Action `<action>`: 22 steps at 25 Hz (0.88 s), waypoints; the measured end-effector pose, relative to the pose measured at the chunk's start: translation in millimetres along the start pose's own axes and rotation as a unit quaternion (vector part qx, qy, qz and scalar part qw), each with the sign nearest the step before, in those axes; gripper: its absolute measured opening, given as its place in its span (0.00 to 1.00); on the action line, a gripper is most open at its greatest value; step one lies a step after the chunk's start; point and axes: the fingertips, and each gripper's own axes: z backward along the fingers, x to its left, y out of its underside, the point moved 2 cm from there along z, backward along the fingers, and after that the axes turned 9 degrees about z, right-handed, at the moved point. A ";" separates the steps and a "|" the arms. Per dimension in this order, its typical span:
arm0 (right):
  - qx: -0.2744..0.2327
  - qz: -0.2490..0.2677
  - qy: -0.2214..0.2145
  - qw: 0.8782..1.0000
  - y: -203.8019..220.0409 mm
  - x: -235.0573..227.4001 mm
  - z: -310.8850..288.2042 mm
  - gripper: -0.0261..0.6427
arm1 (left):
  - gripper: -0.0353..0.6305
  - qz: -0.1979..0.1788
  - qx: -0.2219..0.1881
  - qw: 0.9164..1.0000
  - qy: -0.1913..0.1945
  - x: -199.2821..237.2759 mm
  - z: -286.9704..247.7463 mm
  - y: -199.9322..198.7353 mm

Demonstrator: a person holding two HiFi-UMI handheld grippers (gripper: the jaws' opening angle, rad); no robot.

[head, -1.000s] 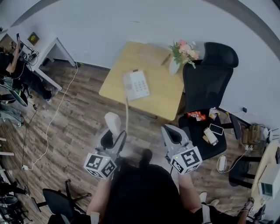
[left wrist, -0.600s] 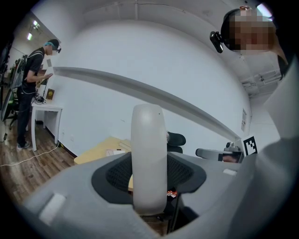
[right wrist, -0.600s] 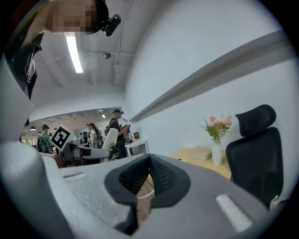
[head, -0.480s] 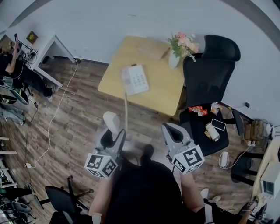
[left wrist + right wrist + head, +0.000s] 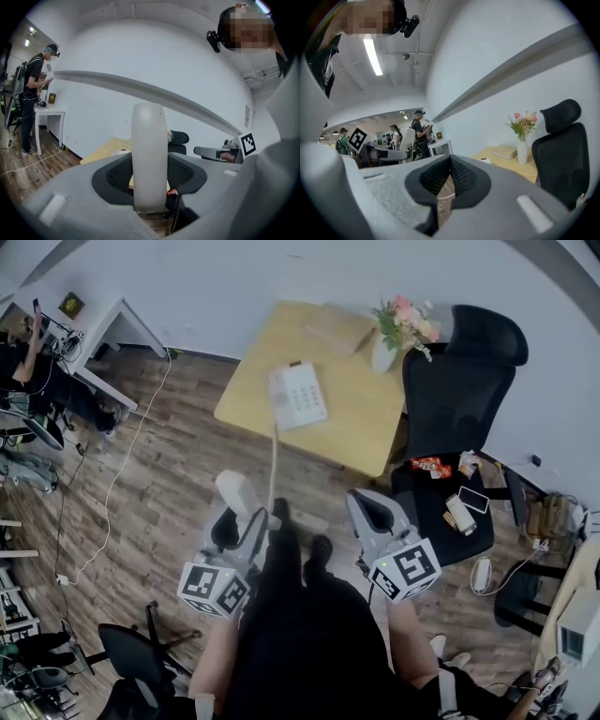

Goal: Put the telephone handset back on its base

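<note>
The white telephone base [image 5: 297, 395] with its keypad lies on the wooden table [image 5: 361, 442]. Its cord [image 5: 274, 470] runs down off the table edge toward the white handset [image 5: 235, 494]. My left gripper [image 5: 238, 524] is shut on that handset, well short of the table and above the wooden floor. In the left gripper view the handset [image 5: 149, 136] stands upright between the jaws of my left gripper [image 5: 150, 183]. My right gripper [image 5: 367, 513] is level with the left one, shut and empty; its pads [image 5: 440, 176] meet with nothing between them.
A black office chair [image 5: 459, 390] stands right of the table, and a vase of flowers [image 5: 401, 329] and a book [image 5: 339, 329] sit at the table's far edge. A second chair seat [image 5: 450, 521] holds a phone and snacks. People stand by a white desk [image 5: 89, 334] at far left.
The table and phone base have shifted slightly right and nearer in the head view as the person steps forward. Both grippers keep their hold and spacing.
</note>
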 end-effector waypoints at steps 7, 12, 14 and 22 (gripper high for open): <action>0.007 0.002 0.020 1.000 -1.5 -9.5 -2.6 0.04 | 0.39 0.006 0.008 1.000 0.022 2.7 -20.0 -1.8; 0.016 0.000 0.044 0.999 -3.1 -27.0 -10.4 0.04 | 0.39 0.009 0.021 0.999 0.041 5.3 -46.5 -4.3; 0.018 0.000 0.049 0.999 -4.8 -33.4 -17.7 0.04 | 0.39 0.011 0.028 0.999 0.046 9.3 -57.7 -5.5; 0.025 0.008 0.070 0.997 -20.3 -57.6 -55.5 0.04 | 0.39 0.023 0.041 0.997 0.068 33.6 -103.5 -26.8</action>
